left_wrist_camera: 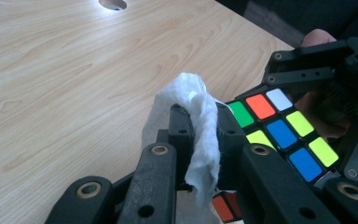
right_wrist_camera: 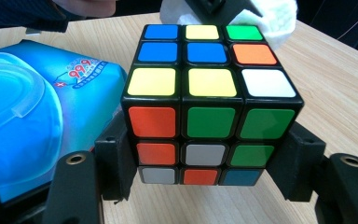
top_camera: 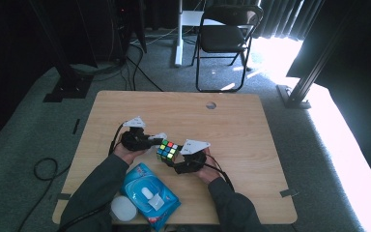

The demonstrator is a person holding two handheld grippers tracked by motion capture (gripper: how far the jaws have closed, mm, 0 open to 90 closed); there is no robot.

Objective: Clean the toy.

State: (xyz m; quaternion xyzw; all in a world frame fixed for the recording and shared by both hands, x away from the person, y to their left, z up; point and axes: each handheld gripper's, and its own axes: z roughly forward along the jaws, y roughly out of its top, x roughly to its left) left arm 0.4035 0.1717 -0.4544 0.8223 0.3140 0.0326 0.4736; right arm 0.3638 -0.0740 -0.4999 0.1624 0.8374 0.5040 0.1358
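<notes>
My right gripper clamps the puzzle cube above the desk; my left gripper pinches a white wipe against its far edge. Wiping looks under way, most faces apparently remaining.

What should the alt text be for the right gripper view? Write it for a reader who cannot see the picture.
A scrambled puzzle cube sits clamped between the right gripper's two black jaws above a wooden table. A white wipe, held by the left gripper, touches the cube's far top edge, and a blue pack of wet wipes lies to the left.
</notes>
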